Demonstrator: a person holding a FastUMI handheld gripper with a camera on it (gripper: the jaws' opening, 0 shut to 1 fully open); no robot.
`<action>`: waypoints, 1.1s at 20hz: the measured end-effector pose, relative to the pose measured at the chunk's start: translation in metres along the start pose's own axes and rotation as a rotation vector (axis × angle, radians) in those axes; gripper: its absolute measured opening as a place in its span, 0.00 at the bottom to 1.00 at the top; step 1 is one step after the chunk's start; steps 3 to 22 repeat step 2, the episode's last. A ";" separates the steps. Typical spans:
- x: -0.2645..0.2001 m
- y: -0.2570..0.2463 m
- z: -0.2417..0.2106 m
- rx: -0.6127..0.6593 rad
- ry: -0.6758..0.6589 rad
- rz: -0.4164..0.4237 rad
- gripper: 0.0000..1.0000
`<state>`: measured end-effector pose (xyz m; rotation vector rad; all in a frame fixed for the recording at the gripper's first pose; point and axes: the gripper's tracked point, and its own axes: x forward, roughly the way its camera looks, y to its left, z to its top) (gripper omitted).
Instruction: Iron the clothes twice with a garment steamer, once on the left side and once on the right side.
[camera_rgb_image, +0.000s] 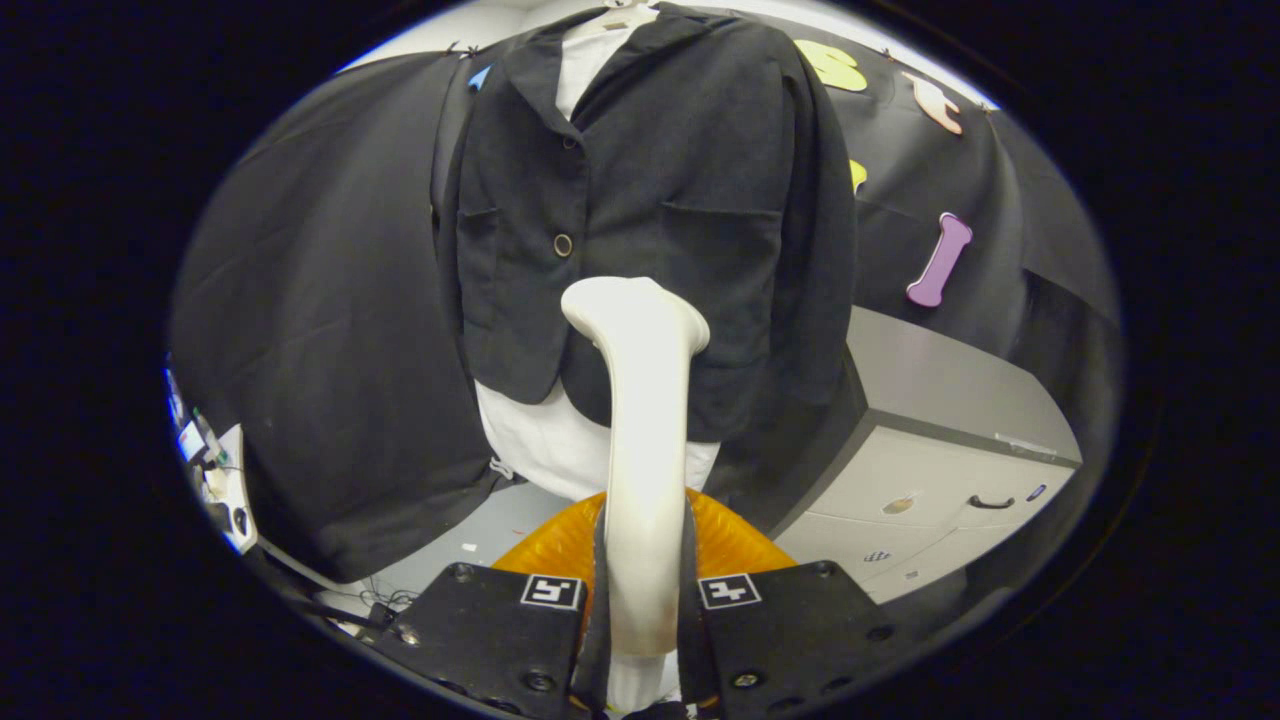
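A black jacket hangs on a hanger over a white shirt, straight ahead of the fingers. My gripper is shut on the cream handle of the garment steamer, both fingers pressing its sides. The steamer's head points up and forward, against or just in front of the jacket's lower front, right of the button line. An orange part of the steamer shows behind the handle, low between the fingers.
A grey cabinet with drawers stands to the right of the jacket. Cables and small devices lie on the floor at the far left. The floor below the shirt hem is pale grey.
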<state>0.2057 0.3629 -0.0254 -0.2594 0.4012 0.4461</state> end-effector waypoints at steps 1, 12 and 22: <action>-0.002 0.000 0.004 0.004 -0.008 0.001 0.29; -0.008 0.000 0.009 0.007 -0.020 0.004 0.29; -0.008 0.000 0.009 0.007 -0.020 0.004 0.29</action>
